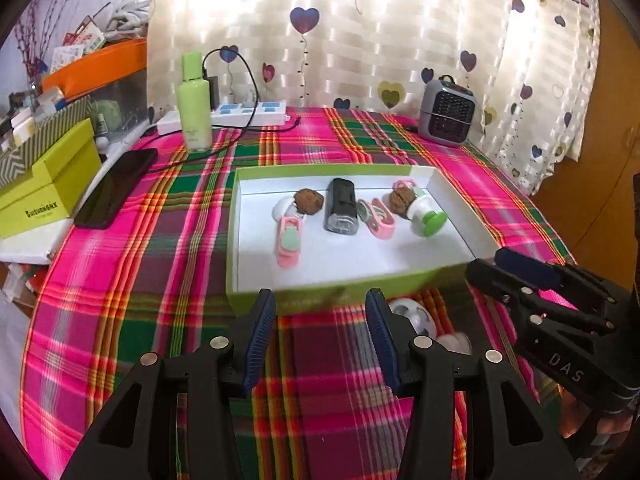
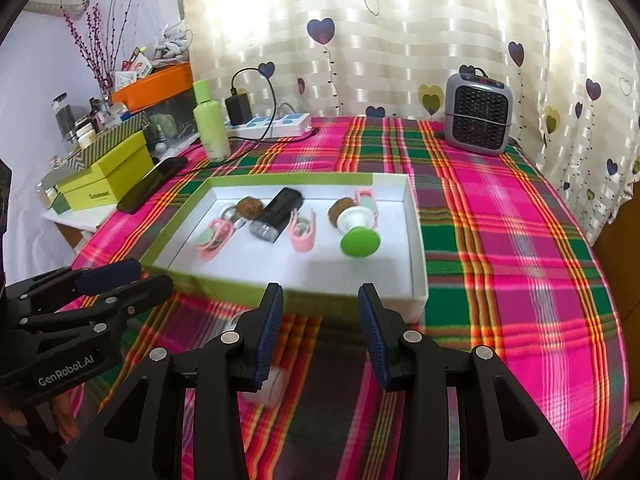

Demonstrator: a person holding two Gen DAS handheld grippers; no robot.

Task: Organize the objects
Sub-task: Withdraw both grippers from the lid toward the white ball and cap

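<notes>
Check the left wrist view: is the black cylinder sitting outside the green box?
No, the black cylinder lies inside the green box on its white floor, between a walnut and a pink clip.

"GenRobot.AI" stands on the left claw (image 2: 108, 280) at nine o'clock; "DAS" on the right claw (image 1: 520, 268) at four o'clock.

Left gripper (image 1: 320, 336) and right gripper (image 2: 320, 332) hover, fingers spread.
</notes>
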